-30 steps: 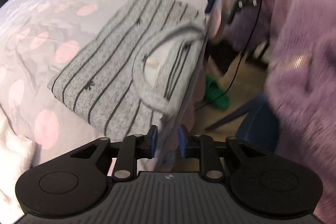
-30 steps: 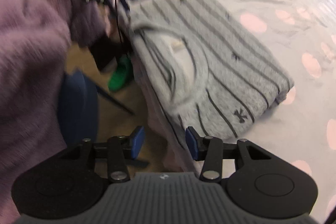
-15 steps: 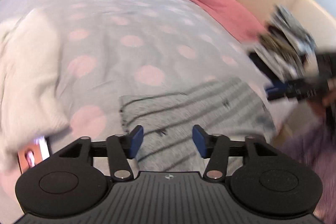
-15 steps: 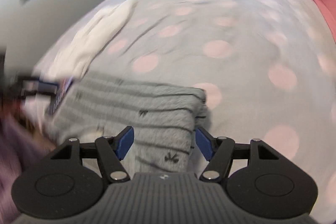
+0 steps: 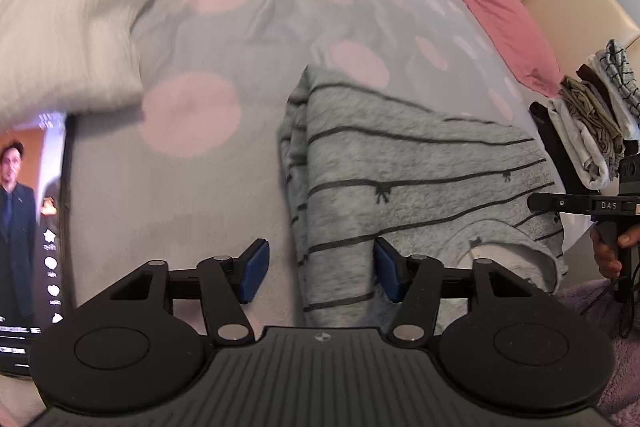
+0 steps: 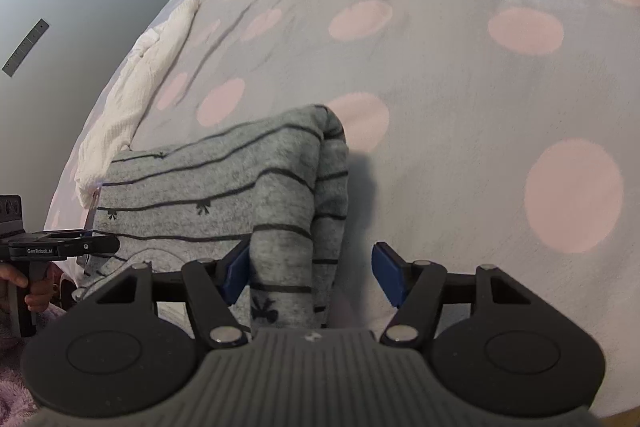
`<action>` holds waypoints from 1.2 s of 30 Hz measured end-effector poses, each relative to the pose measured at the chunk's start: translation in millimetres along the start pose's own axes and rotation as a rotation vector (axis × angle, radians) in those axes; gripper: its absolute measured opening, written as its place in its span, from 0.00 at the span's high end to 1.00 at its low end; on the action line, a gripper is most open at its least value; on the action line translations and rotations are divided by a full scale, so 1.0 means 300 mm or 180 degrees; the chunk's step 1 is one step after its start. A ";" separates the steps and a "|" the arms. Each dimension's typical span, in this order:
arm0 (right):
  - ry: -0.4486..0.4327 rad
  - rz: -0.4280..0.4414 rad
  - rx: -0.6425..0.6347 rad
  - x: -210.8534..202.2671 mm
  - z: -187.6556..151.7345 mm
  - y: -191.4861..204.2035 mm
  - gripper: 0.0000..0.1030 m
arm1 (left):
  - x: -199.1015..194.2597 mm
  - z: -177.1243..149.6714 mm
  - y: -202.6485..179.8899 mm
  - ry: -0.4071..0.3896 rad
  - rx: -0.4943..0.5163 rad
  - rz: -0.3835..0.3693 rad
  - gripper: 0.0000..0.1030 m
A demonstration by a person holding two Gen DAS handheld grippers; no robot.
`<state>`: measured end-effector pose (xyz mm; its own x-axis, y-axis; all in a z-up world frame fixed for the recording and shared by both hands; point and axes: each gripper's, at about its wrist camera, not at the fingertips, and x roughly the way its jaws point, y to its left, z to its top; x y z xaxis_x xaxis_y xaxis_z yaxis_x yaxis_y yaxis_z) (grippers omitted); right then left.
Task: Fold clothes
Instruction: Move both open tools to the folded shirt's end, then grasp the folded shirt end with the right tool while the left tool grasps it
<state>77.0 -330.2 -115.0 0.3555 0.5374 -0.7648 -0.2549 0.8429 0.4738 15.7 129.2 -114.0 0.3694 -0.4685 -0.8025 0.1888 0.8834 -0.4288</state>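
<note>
Sweater (image 5: 420,179), grey, striped, folded, lying on dotted bed cover (image 5: 248,27) at near edge. Left tool (image 5: 318,273) released, jaws just opened wider, straddling sweater's left edge, pads not pressing. Right tool (image 6: 310,273) released, straddling sweater's right edge. White knit (image 5: 68,7) left of sweater; clothes stack (image 5: 596,131) right of it.
</note>
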 end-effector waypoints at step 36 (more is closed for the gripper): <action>-0.0325 0.0189 -0.0393 -0.083 0.042 0.255 0.73 | -0.222 0.020 -0.156 -0.0629 0.0568 0.0119 0.81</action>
<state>60.1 -278.6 -54.3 0.4245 0.5913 -0.6857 -0.3844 0.8033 0.4548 -12.1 119.1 -38.1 0.5462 -0.4407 -0.7124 0.3226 0.8955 -0.3066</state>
